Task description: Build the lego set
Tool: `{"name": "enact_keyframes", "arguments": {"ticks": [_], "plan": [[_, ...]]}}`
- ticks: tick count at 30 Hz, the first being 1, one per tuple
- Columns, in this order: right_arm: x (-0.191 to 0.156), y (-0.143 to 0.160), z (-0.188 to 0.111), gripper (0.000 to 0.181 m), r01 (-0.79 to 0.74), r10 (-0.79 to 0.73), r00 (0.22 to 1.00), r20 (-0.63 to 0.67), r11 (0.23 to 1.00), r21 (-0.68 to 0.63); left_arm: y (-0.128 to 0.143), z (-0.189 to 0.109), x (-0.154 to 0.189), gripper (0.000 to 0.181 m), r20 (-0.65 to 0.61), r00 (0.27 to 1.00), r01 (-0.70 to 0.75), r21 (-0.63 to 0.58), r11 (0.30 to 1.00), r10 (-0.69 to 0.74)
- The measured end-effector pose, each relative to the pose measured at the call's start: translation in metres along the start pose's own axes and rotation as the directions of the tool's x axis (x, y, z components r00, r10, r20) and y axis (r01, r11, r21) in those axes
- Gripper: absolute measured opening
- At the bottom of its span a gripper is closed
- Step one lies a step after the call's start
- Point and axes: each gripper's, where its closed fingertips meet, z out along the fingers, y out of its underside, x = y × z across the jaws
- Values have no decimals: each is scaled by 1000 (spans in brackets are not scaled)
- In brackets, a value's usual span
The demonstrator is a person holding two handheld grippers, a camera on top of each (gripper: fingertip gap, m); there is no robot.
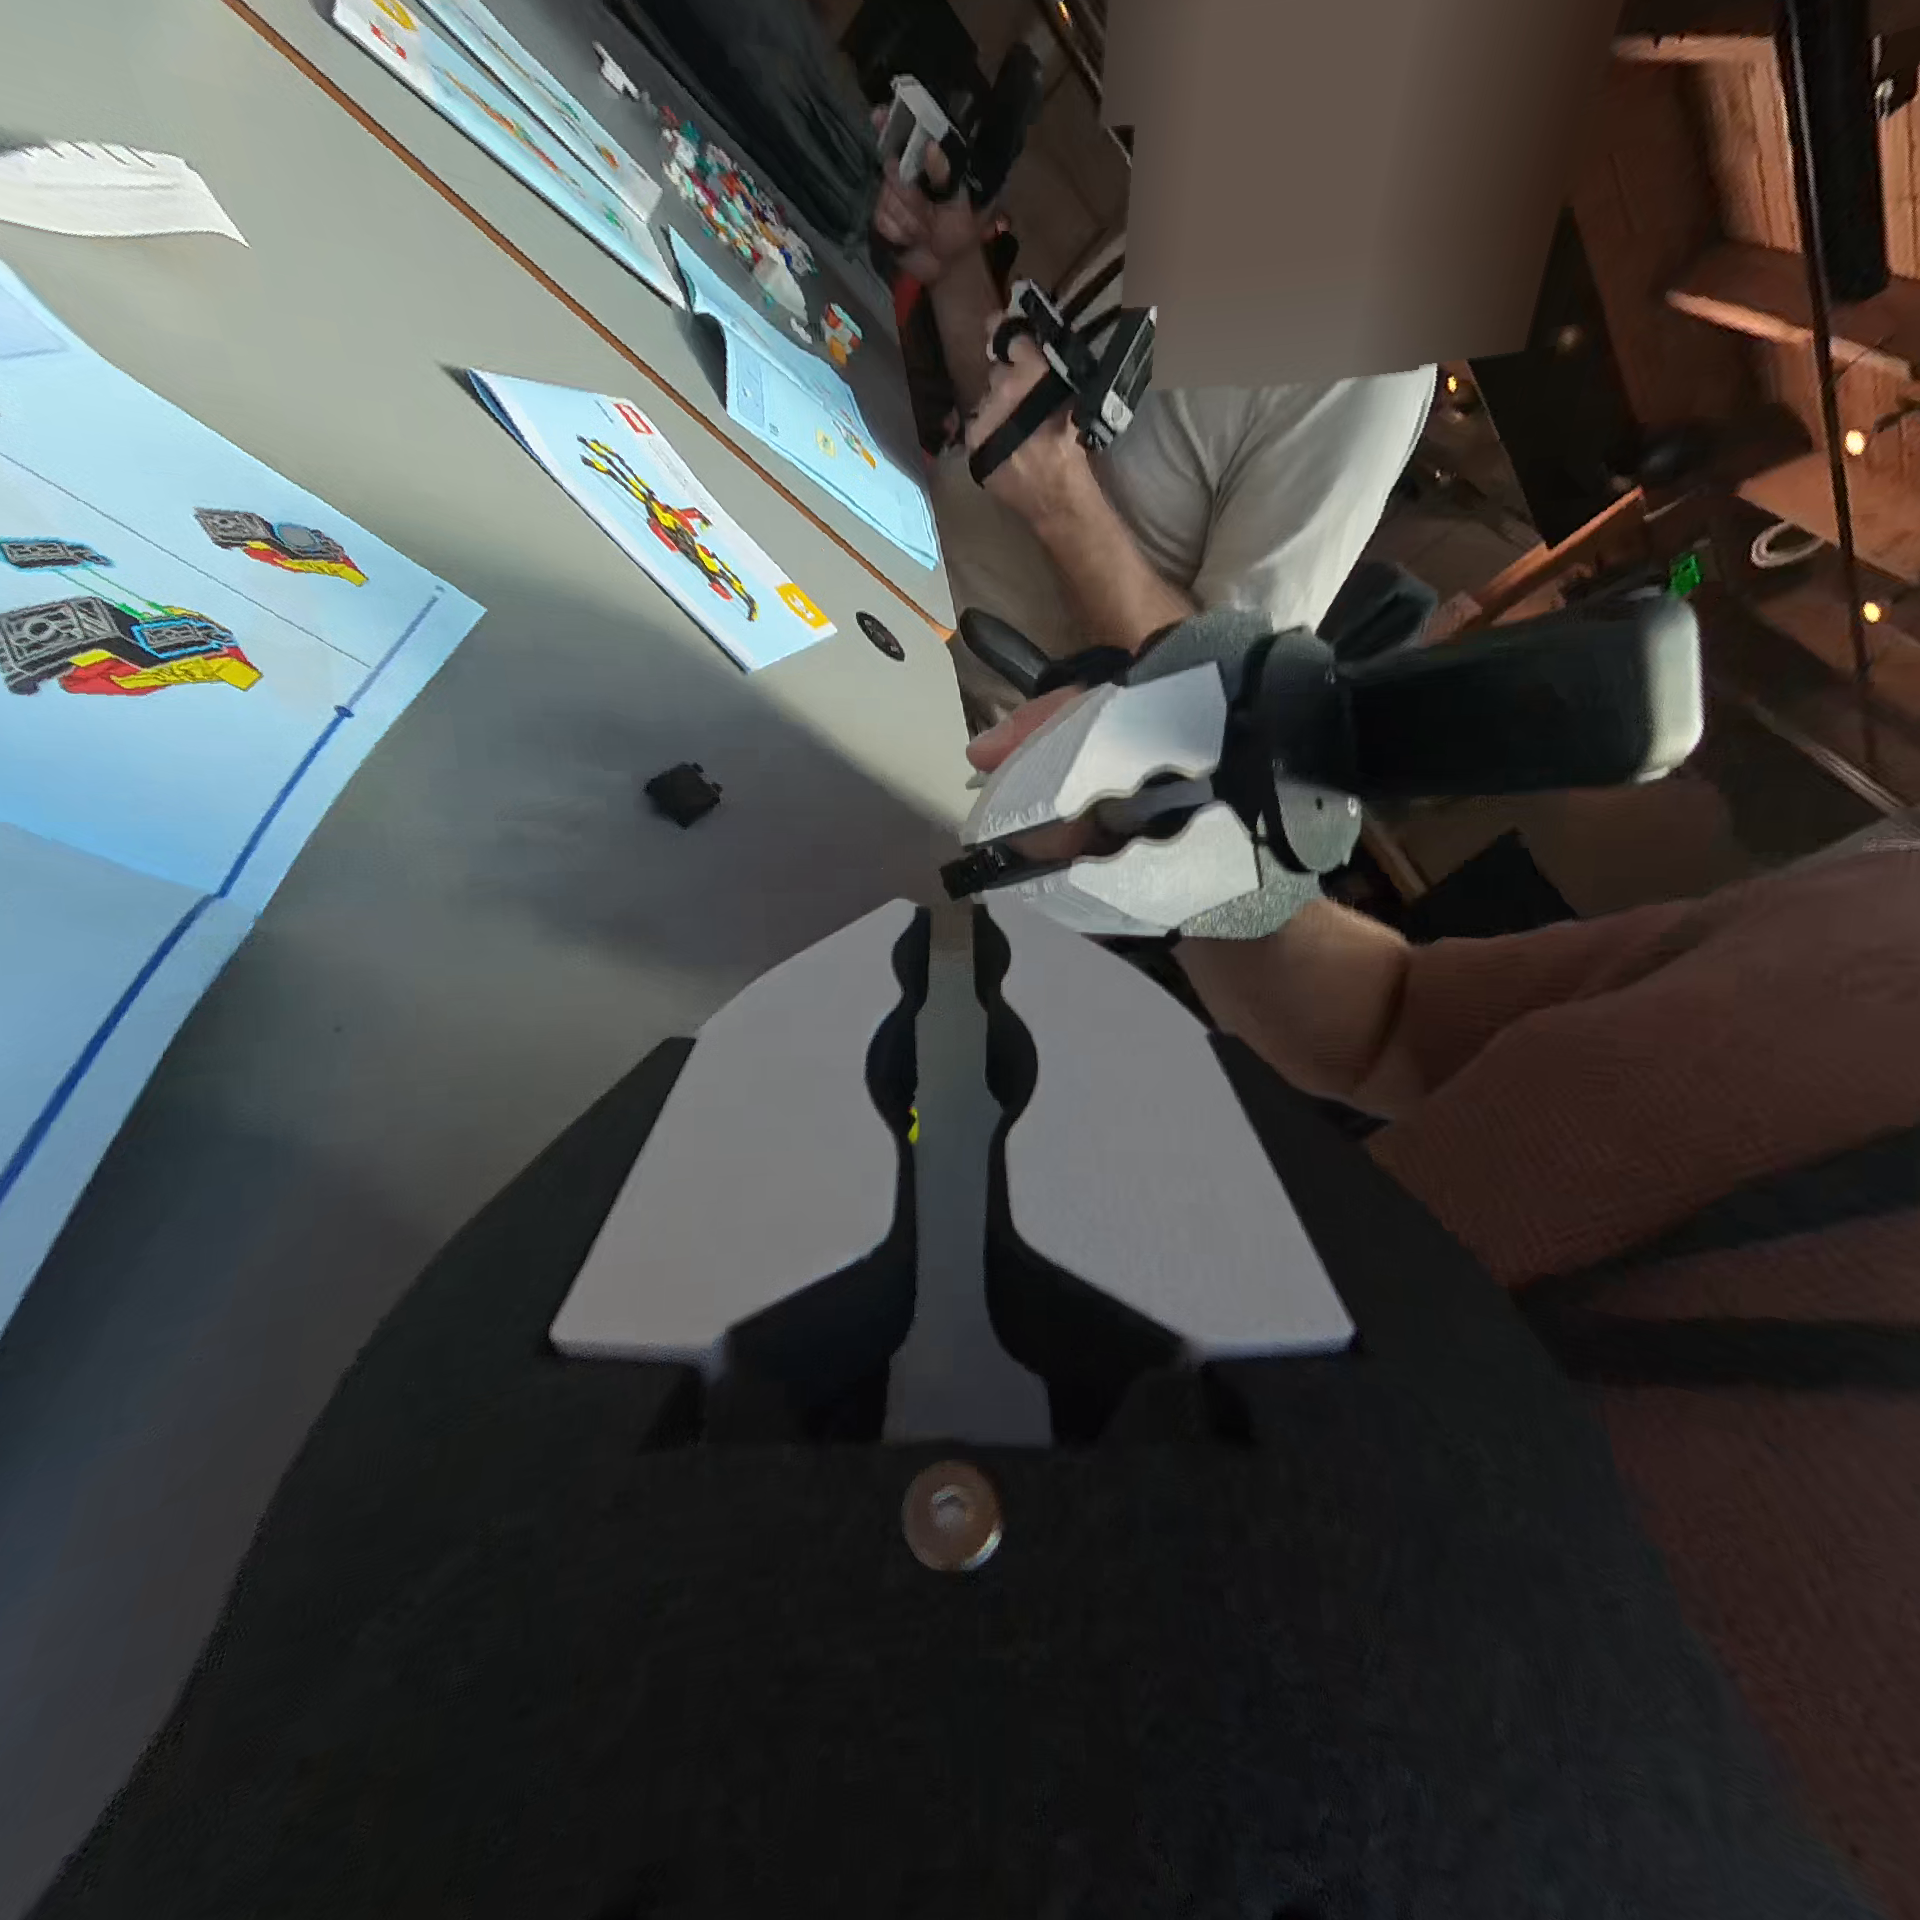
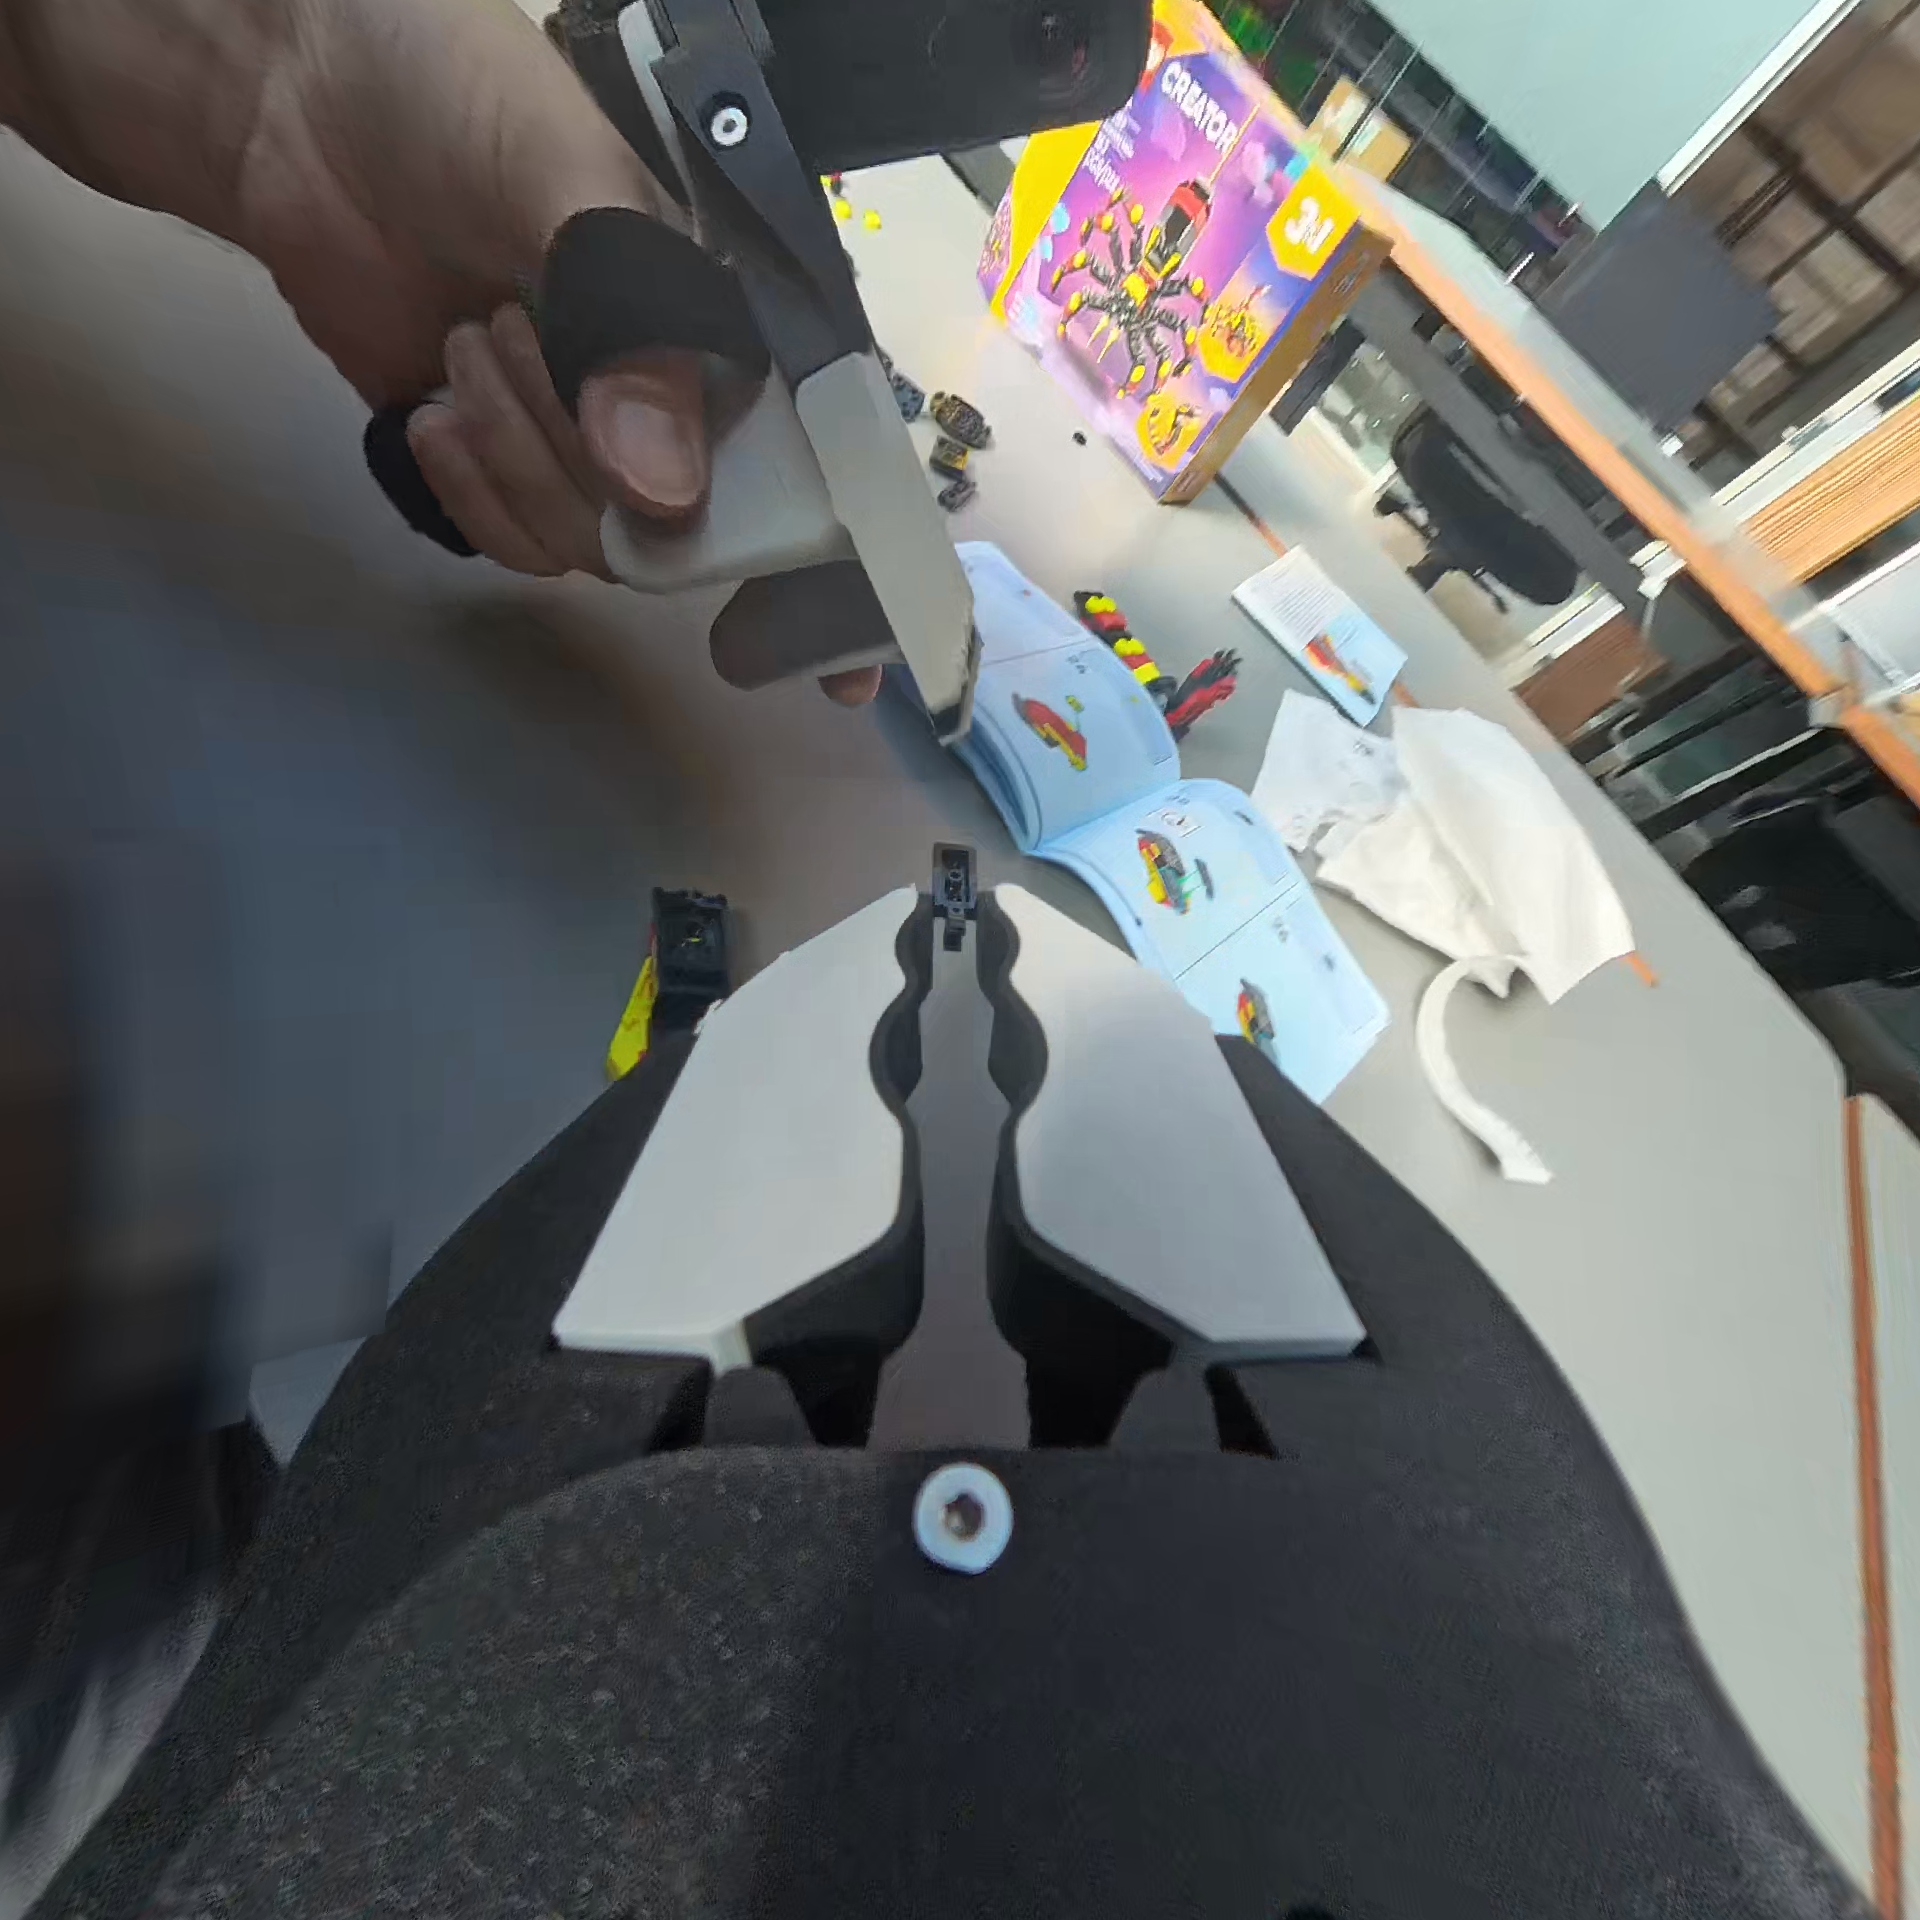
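Note:
My right gripper (image 2: 954, 899) is shut on a small black lego piece (image 2: 953, 878) that sticks out past its tips, held above the grey table (image 2: 1662, 1247). A black, yellow and red lego assembly (image 2: 681, 956) lies on the table just left of it. My left gripper (image 1: 948, 920) is shut with nothing visible between its tips. In the left wrist view, the right gripper (image 1: 997, 862) with its black piece (image 1: 966, 871) sits just beyond the left gripper's tips. In the right wrist view, the left gripper (image 2: 954, 717) hangs over the open instruction booklet (image 2: 1143, 862).
The purple set box (image 2: 1174, 270) stands at the back, with loose dark pieces (image 2: 956, 426) and red, yellow and black parts (image 2: 1153, 655) near it. Torn white bags (image 2: 1455, 852) lie to the right. Another booklet (image 1: 665, 520) lies farther off. A second person (image 1: 1247, 488) holds grippers. Both grippers' tips are close together, under 4 cm apart.

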Motion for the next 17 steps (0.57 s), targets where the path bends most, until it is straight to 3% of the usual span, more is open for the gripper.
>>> {"name": "enact_keyframes", "arguments": {"ticks": [1, 4, 7, 13, 17], "plan": [[-8, 6, -7, 7, -73, 76, 995, 68, 996, -43, 11, -1, 2, 7, -13, 998, -59, -97, 994, 58], [-32, 17, -20, 7, -217, 247, 947, 207, 964, -154, 38, -3, -11, 6, 35, 932, -324, -369, 871, 361], [-46, 30, -16, 7, -174, 223, 952, 212, 958, -228, 54, 3, -14, 6, -44, 845, -478, -509, 716, 532], [-60, 44, -4, 7, -78, 151, 962, 226, 950, -301, 65, 14, -18, 6, -133, 686, -649, -556, 520, 715], [-58, 43, -1, 7, -72, 148, 961, 234, 950, -305, 68, 16, -23, 5, -146, 681, -648, -575, 499, 718]]}}
